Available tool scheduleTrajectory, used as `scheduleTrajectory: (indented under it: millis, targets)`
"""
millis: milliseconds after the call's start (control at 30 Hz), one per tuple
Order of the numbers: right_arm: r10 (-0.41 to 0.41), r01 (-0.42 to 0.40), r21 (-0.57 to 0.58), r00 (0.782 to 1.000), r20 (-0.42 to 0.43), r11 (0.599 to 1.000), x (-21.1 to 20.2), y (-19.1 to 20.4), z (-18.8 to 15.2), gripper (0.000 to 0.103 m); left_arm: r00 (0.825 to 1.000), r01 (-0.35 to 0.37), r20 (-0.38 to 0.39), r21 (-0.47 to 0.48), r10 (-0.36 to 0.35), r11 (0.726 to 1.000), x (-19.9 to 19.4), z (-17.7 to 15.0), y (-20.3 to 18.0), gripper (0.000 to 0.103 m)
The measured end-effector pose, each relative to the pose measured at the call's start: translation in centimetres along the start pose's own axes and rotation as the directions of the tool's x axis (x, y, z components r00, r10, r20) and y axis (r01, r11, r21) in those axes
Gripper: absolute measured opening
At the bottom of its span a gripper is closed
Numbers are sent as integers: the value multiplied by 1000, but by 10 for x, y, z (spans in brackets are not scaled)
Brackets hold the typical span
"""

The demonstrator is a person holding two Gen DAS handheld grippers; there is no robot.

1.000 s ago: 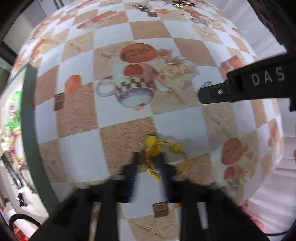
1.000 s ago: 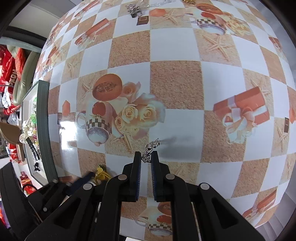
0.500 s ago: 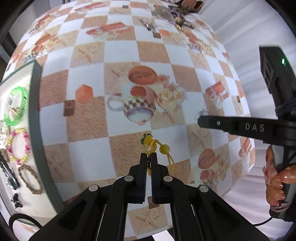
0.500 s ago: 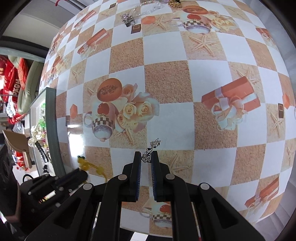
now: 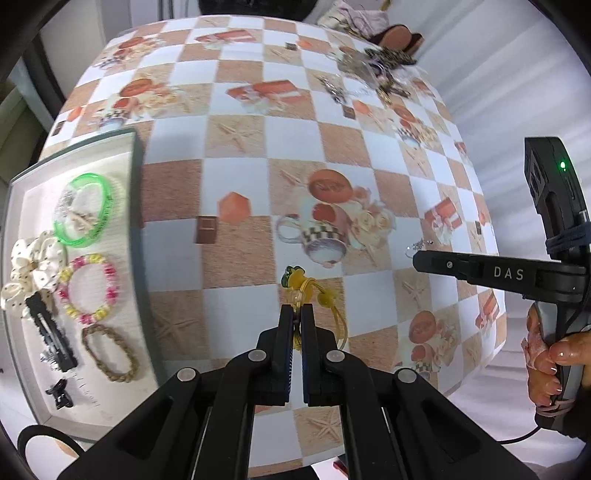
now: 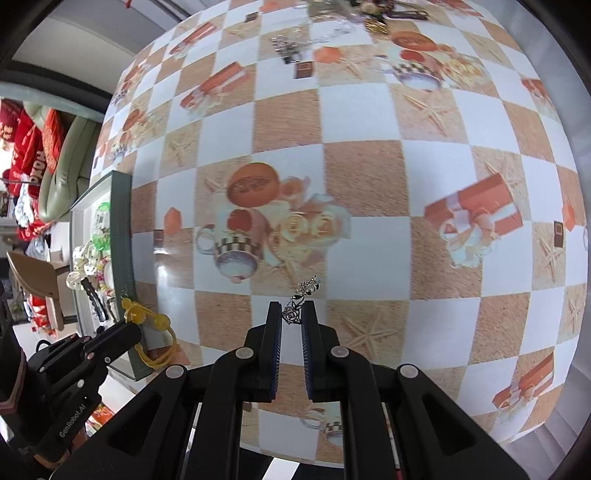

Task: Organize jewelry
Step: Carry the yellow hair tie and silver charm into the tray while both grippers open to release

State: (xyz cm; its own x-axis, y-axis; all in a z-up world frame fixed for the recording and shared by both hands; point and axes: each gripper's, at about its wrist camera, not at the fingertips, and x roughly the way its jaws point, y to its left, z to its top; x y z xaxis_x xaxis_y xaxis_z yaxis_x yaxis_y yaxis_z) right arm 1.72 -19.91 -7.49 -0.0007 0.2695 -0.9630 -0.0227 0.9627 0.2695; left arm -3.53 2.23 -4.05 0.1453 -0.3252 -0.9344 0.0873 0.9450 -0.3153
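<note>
My left gripper [image 5: 296,312] is shut on a yellow hair tie [image 5: 312,291] with beads and a small green charm, held above the checked tablecloth; it also shows in the right wrist view [image 6: 151,325]. My right gripper [image 6: 291,312] is shut on a small silver earring [image 6: 301,301], also held above the cloth, and it shows in the left wrist view [image 5: 419,258] at the right. A white jewelry tray [image 5: 136,229] with a dark green rim lies to the left, holding a green bangle [image 5: 83,208], a pink and yellow bead bracelet [image 5: 88,288] and a braided band [image 5: 109,352].
The tray also holds a white dotted scrunchie [image 5: 27,258] and black hair clips [image 5: 50,332]. A heap of loose jewelry [image 5: 373,68] lies at the table's far right edge; it also shows in the right wrist view [image 6: 332,22]. A chair [image 6: 37,280] stands beyond the tray.
Both grippers have lifted higher off the table with their pieces. The left gripper has moved toward the tray, which now shows more fully.
</note>
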Motion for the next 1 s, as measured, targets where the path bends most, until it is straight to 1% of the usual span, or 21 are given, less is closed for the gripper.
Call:
scheduleTrajectory:
  millis: [300, 533, 733, 1000]
  targets:
    - [6, -6, -89, 1000, 4, 996, 0, 49, 8, 11, 998, -23, 54, -77, 27, 997, -26, -6, 41, 7]
    - [29, -26, -177, 999, 18, 984, -5, 98, 22, 11, 993, -37, 105, -153, 53, 988, -52, -15, 78, 7]
    - [54, -51, -255, 999, 6, 966, 0, 143, 28, 11, 988, -54, 126, -230, 85, 972, -68, -30, 114, 7]
    - [69, -80, -360, 997, -43, 929, 21, 204, 26, 11, 985, -78, 122, -320, 122, 944, -76, -52, 151, 7]
